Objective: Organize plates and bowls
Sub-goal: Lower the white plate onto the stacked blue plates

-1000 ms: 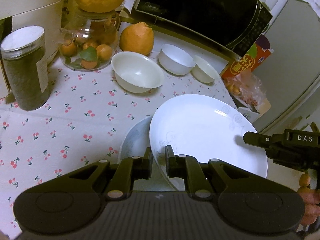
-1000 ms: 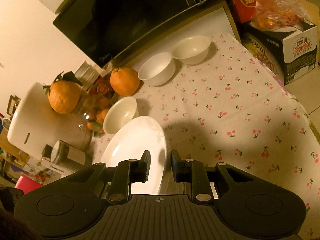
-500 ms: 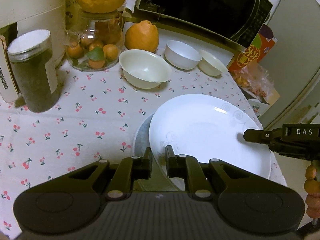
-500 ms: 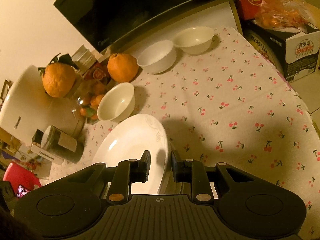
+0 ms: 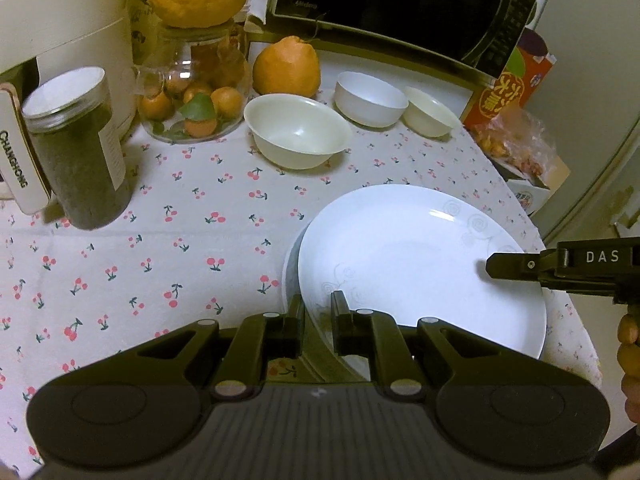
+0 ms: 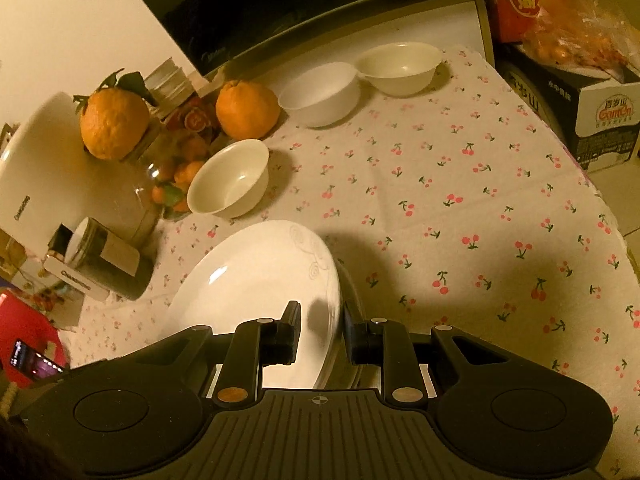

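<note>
A white plate with a faint swirl pattern (image 5: 420, 268) (image 6: 256, 280) is held at two rims, tilted slightly, over a second plate (image 5: 290, 272) (image 6: 353, 292) that shows only as a thin crescent beneath it. Whether the two touch I cannot tell. My left gripper (image 5: 316, 312) is shut on the top plate's near rim. My right gripper (image 6: 320, 328) is shut on its right rim, and appears in the left wrist view as the right gripper (image 5: 494, 267). Behind stand a cream bowl (image 5: 298, 136) (image 6: 230, 178), a white bowl (image 5: 370, 98) (image 6: 320, 94) and a small cream bowl (image 5: 430, 112) (image 6: 400, 66).
A dark-filled jar (image 5: 76, 148), a glass jar of small oranges (image 5: 196, 96), a large orange (image 5: 286, 66) and a white appliance (image 5: 60, 32) crowd the back left. The microwave (image 5: 400, 4) stands behind. The cherry-print tablecloth (image 6: 460, 200) ends at the right, beside a carton (image 6: 600, 116).
The top plate has shifted left over the lower plate, so less of the lower one shows. Both grippers stay shut on its rims.
</note>
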Demonstrator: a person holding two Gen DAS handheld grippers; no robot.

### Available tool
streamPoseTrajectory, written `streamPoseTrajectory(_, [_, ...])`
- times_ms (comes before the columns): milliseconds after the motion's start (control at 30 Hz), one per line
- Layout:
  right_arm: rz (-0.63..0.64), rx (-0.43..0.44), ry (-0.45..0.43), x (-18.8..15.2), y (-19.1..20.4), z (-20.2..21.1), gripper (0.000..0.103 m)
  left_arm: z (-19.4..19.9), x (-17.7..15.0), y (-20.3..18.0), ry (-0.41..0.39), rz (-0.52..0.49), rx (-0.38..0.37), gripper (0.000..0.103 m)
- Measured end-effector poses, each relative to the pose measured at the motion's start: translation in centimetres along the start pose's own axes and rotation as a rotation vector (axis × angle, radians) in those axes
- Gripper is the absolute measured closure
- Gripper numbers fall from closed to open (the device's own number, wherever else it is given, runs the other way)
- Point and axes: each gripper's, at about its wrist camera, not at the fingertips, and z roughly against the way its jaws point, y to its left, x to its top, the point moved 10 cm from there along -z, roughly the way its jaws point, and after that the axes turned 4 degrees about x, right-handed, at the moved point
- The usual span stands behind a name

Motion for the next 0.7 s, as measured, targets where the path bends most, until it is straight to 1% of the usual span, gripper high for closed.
streamPoseTrajectory(267, [0.063, -0.034, 0.019, -0.7, 0.5, -0.5, 0.081, 0.2, 0.1, -0.1, -0.017, -0.057, 0.048, 0.092])
streamPoseTrajectory(367, [0.074, -0.042, 0.029, -0.9, 0.5, -0.7, 0.081, 0.2, 0.0, 0.0, -0.018, -0.065, 0.054, 0.092])
streamPoseTrajectory(533, [0.084, -0.052, 0.048, -1.3, 0.5, -1.0, 0.081, 0.0, -0.3, 0.2, -0.007, -0.078, 0.07, 0.092])
streamPoseTrajectory(633, [0.117, -0.07, 0.054, -1.5, 0.7, -1.2, 0.081, -0.4, -0.6, 0.3, 0.014, -0.069, 0.071, 0.092])
streamPoseTrajectory(700, [0.138, -0.081, 0.049, -1.5, 0.9, -1.2, 0.081, -0.3, -0.6, 0.3, 0.013, -0.072, 0.072, 0.092])
